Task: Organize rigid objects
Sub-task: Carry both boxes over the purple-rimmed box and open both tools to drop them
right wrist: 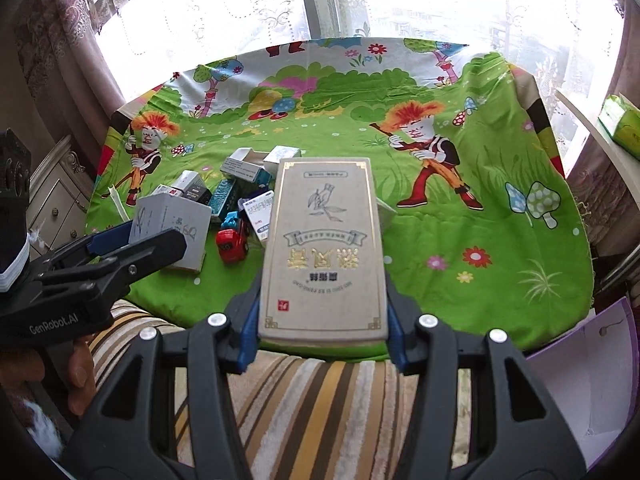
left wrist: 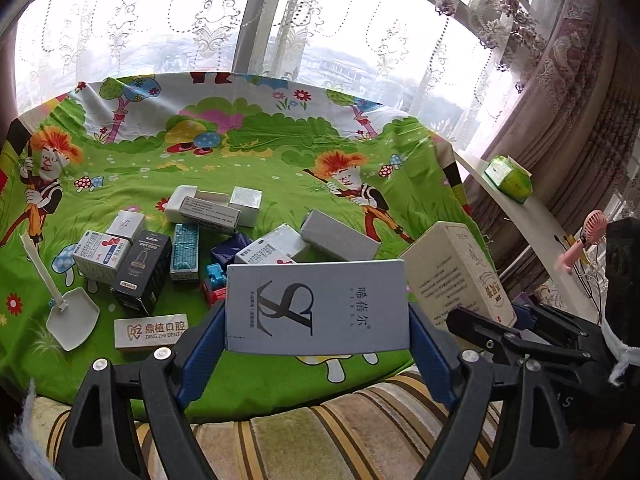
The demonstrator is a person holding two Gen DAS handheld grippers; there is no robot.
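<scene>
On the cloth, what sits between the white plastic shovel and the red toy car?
In the left wrist view, a black box stands between the white shovel and the red toy car, with a cream dental box lying just nearer the camera.

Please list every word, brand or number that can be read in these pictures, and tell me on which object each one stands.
"DING ZHI DENTAL", partly hidden at the end: white box lying on the cloth.
"DORMI", upside down: black box.
"GenRobot.AI": left gripper.
Large "S" logo with Chinese characters: grey-blue box in the left gripper.
Gold Chinese characters, upside down: beige box in the right gripper.
Small print on the other boxes: too small to read.
</scene>
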